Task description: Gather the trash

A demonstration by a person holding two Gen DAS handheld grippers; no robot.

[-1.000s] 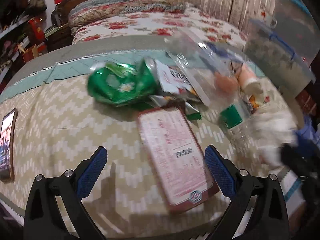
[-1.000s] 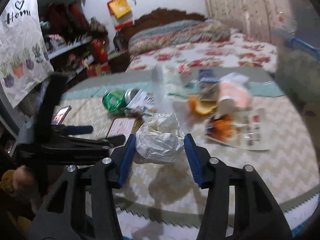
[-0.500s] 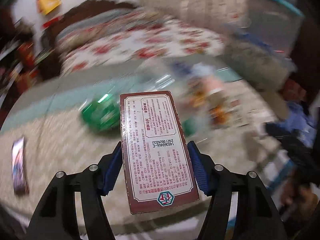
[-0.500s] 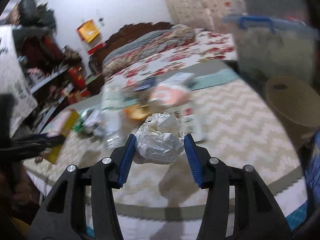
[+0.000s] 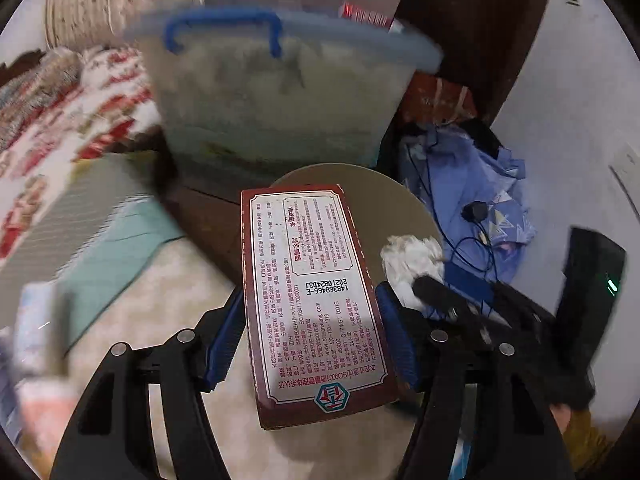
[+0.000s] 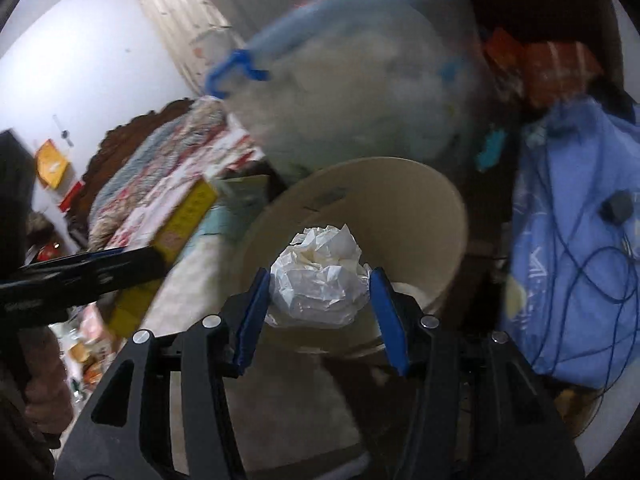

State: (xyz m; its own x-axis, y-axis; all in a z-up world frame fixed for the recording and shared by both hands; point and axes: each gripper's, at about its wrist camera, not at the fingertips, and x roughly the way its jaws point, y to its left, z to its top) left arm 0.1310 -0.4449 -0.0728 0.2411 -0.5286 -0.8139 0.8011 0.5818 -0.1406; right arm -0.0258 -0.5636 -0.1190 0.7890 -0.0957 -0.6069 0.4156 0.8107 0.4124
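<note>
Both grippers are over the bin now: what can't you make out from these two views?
- Inside of the round beige bin: hidden by the crumpled white paper wad in the right view and by the red-brown printed carton in the left view.
- Contents of the lidded translucent tub: blurred in both views.
- Right pad contact, jaws opening: unclear.

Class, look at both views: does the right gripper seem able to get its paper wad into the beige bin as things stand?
Probably yes. The right gripper, jaws opening around the paper wad, sits just before the bin, whose open mouth looks unobstructed.
</note>
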